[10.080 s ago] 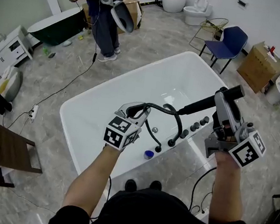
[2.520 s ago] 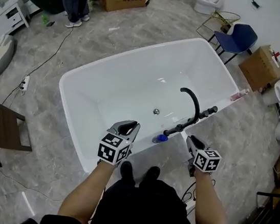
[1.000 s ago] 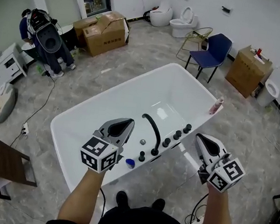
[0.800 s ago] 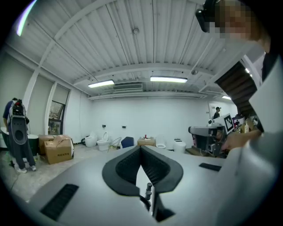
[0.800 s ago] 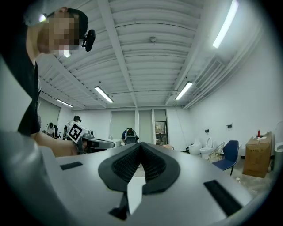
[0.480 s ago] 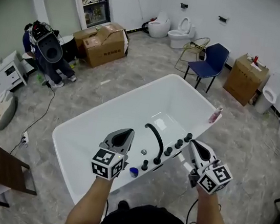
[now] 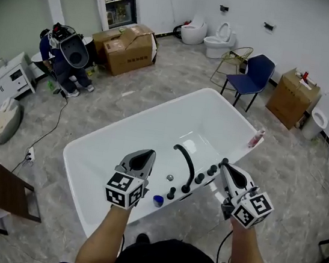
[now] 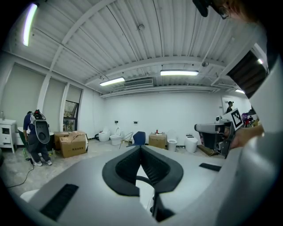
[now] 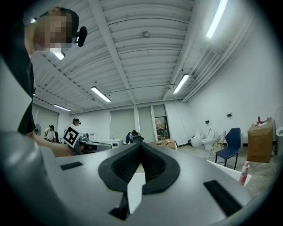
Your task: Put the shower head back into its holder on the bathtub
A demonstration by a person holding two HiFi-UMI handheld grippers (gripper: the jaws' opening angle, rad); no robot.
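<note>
The white bathtub (image 7: 108,144) lies straight ahead of me. On its near rim a black curved spout (image 7: 183,160) rises beside a row of black fittings (image 7: 199,178); I cannot tell which one is the shower head. My left gripper (image 7: 144,154) hovers over the near rim, left of the spout, shut and empty (image 8: 141,148). Just off the rim to the right of the fittings, my right gripper (image 7: 225,166) is also shut with nothing in it (image 9: 141,146). A small blue object (image 7: 157,201) sits on the rim between my arms.
A pink bottle (image 7: 256,138) stands on the tub's far right corner. A blue chair (image 7: 254,75), cardboard boxes (image 7: 130,45) and toilets (image 7: 216,41) line the back. A person (image 7: 66,56) stands at far left. A wooden table (image 7: 6,187) is at near left.
Ten seconds ago my right gripper held the shower head above the tub; now both grippers are shut on nothing. In the last second both hands drifted slightly down and closer together.
</note>
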